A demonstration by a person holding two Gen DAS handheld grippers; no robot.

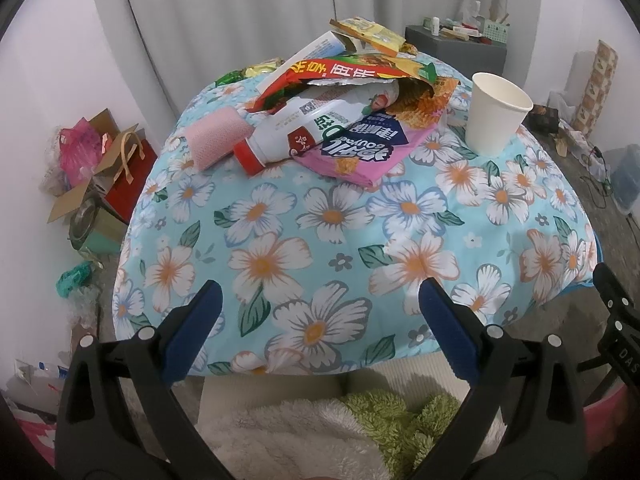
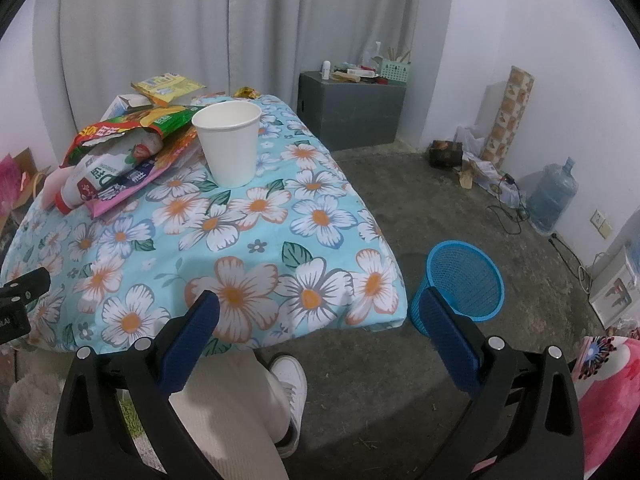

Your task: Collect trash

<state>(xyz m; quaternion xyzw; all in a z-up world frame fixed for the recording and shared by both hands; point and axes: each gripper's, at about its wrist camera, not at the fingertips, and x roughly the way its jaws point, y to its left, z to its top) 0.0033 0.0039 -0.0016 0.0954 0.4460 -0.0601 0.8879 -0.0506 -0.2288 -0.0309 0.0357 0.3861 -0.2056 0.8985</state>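
Note:
A pile of trash lies at the far side of the flowered table (image 1: 328, 240): a white bottle with a red cap (image 1: 296, 132), a pink snack bag (image 1: 360, 148), a red and green wrapper (image 1: 344, 74), a pink sponge (image 1: 216, 136) and a white paper cup (image 1: 496, 114). The cup also shows in the right wrist view (image 2: 230, 142), next to the pile (image 2: 120, 152). A blue mesh bin (image 2: 464, 280) stands on the floor right of the table. My left gripper (image 1: 320, 316) is open and empty over the near table edge. My right gripper (image 2: 320, 320) is open and empty at the table's near right corner.
Boxes and bags (image 1: 96, 168) clutter the floor on the left. A grey cabinet (image 2: 352, 108) stands at the back wall. A water jug (image 2: 554, 196) and cables lie on the right. The person's leg and white shoe (image 2: 290, 380) are below the table edge.

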